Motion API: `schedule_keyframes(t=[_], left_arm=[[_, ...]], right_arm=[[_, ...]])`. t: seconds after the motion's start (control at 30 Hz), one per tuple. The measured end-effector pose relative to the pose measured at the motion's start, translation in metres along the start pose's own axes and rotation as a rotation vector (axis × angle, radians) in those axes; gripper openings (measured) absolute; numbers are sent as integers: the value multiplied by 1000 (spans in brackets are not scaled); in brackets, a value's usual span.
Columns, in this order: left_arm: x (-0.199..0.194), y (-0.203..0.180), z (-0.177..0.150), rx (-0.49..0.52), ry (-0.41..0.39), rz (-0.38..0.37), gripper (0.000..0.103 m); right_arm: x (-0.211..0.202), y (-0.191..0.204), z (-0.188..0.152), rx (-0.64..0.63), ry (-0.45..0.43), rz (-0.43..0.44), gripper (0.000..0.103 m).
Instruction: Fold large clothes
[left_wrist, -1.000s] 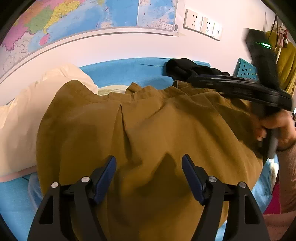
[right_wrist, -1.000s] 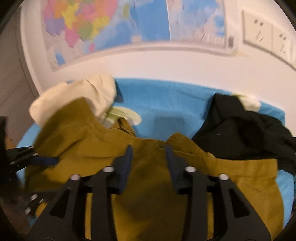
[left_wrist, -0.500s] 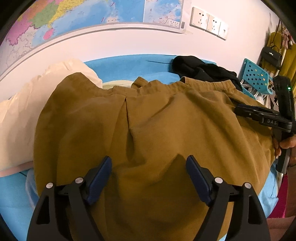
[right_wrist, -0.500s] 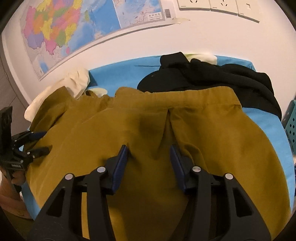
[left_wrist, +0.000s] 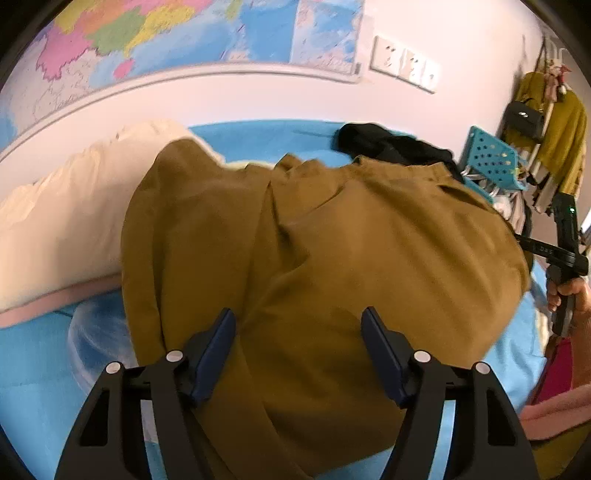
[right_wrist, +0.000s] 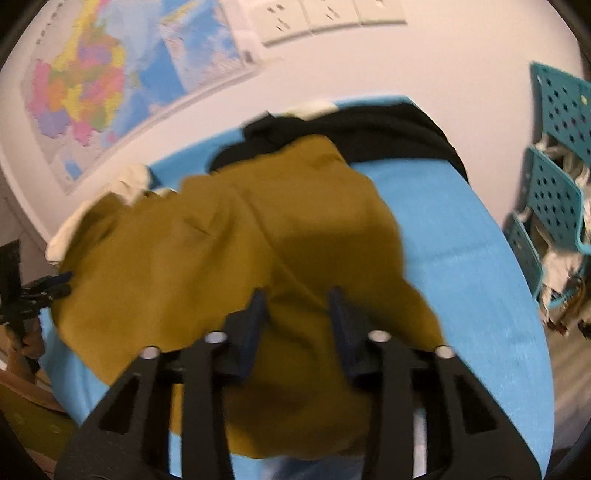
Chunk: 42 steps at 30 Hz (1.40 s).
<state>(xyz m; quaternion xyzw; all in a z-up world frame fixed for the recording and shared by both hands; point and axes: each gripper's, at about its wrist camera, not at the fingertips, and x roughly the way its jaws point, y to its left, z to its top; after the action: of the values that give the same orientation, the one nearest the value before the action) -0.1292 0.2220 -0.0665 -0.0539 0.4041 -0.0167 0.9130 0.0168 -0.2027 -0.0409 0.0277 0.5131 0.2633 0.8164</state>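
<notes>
A large mustard-brown garment (left_wrist: 314, 251) lies spread over the blue bed; it also shows in the right wrist view (right_wrist: 229, 258). My left gripper (left_wrist: 299, 354) is open, its blue-padded fingers apart just above the garment's near part. My right gripper (right_wrist: 297, 325) is open over the garment's near right part, with nothing between its fingers. The right gripper also shows at the right edge of the left wrist view (left_wrist: 561, 254), beside the garment's right edge. The left gripper shows at the left edge of the right wrist view (right_wrist: 40, 291).
A cream garment (left_wrist: 62, 229) lies left on the blue bed sheet (right_wrist: 472, 280). A black garment (right_wrist: 388, 136) lies at the back by the wall. Teal perforated chairs (right_wrist: 554, 206) stand to the right. A map (left_wrist: 166, 33) hangs on the wall.
The right gripper swung to the garment's right side and the cloth there bunched inward, baring blue sheet. The left gripper stayed open over the near part. Both views shifted.
</notes>
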Motion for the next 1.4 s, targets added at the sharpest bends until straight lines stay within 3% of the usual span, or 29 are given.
schedule_keyframes(t=[0.13, 0.33, 0.43, 0.57, 0.67, 0.9, 0.93, 1.0, 1.1, 1.2, 1.3, 1.33, 1.37, 1.4], left_arm=[[-5, -1, -1, -6, -11, 20, 68], [-39, -2, -15, 2, -70, 1, 70], [-52, -8, -26, 44, -94, -4, 71], [-50, -3, -38, 26, -73, -8, 71], [-46, 10, -45, -34, -51, -9, 70], [-69, 25, -54, -67, -97, -16, 71], [-70, 27, -55, -74, -98, -15, 69], [-72, 36, -58, -101, -97, -26, 51], [-74, 47, -66, -138, -83, -60, 34], [-74, 49, -72, -140, -69, -57, 28], [-72, 44, -73, -121, -61, -46, 29], [-71, 42, -72, -112, -59, -44, 42], [-68, 38, -71, -101, -48, -47, 63], [-66, 36, -71, -90, -47, -43, 60]], right_arm=[[-12, 16, 4, -17, -41, -28, 37], [-46, 72, 2, -169, -125, 96, 45], [-40, 106, -3, -265, -97, 141, 45], [-11, 145, -20, -377, 4, 207, 44], [13, 153, -29, -399, 77, 167, 46], [-6, 178, -29, -450, 25, 238, 51], [-7, 181, -29, -462, 21, 243, 52], [-5, 191, -30, -477, 27, 260, 52], [0, 204, -33, -493, 40, 286, 52], [2, 217, -40, -521, 49, 321, 52], [6, 233, -45, -562, 53, 336, 54], [7, 238, -46, -578, 57, 337, 54], [8, 244, -48, -604, 53, 328, 54], [9, 250, -50, -629, 50, 319, 54]])
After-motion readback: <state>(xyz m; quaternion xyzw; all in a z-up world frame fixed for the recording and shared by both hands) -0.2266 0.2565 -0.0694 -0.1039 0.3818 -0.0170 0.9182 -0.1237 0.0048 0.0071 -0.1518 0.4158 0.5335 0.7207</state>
